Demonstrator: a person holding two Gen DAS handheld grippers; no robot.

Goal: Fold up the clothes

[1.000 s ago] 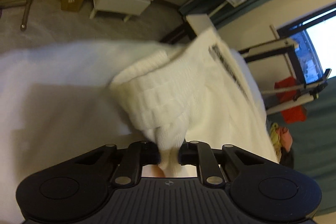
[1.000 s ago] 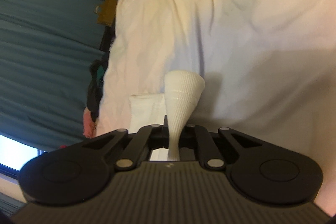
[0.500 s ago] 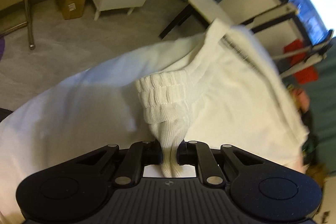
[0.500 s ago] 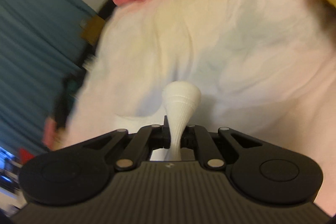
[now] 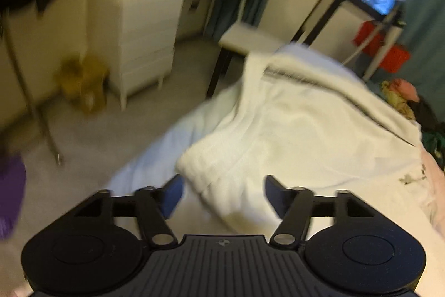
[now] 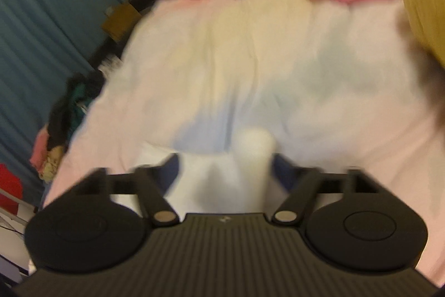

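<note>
Left tool (image 5: 224,192): jaws spread apart, gripping nothing. Right tool (image 6: 224,171): jaws likewise apart. The white knit garment (image 5: 292,130) lies on the bed (image 5: 144,166), its ribbed cuff (image 6: 254,149) loose between the right jaws. Risk: the released fold may spring open or slide off the bed edge, as nothing pins it.

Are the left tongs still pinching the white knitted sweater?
Apart. Left wrist view: left tongs spread wide, white knitted sweater lies loose between them.
</note>
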